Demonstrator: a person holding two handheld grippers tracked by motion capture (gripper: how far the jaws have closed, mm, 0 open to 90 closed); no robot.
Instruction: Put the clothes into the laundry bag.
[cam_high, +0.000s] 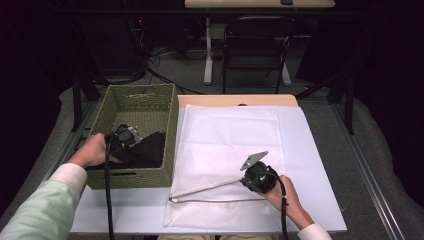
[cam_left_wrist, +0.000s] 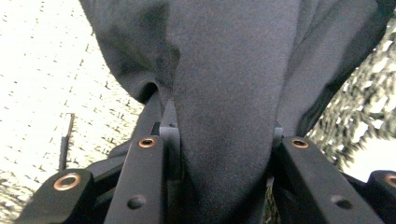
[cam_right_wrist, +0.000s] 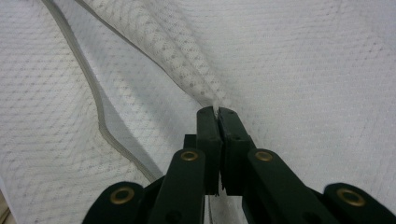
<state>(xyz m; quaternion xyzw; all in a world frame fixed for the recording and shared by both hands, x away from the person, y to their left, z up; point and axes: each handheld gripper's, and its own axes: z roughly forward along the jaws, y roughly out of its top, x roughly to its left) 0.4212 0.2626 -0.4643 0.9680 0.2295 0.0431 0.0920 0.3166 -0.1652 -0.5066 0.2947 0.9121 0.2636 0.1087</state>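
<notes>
- In the woven basket (cam_high: 112, 107) at the table's left, your left gripper (cam_high: 124, 137) has its 2 jaws clamped on the black garment (cam_left_wrist: 233, 93).
- Your right gripper (cam_right_wrist: 218, 114) pinches the white mesh laundry bag (cam_high: 230, 135) by its upper layer, holding the mouth open.
- Risk: that thin pinch may slip, letting the mouth fall shut; the garment could drag on the basket rim.

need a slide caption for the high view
Left gripper grips black cloth in the basket; right gripper pinches the white mesh bag.
</notes>
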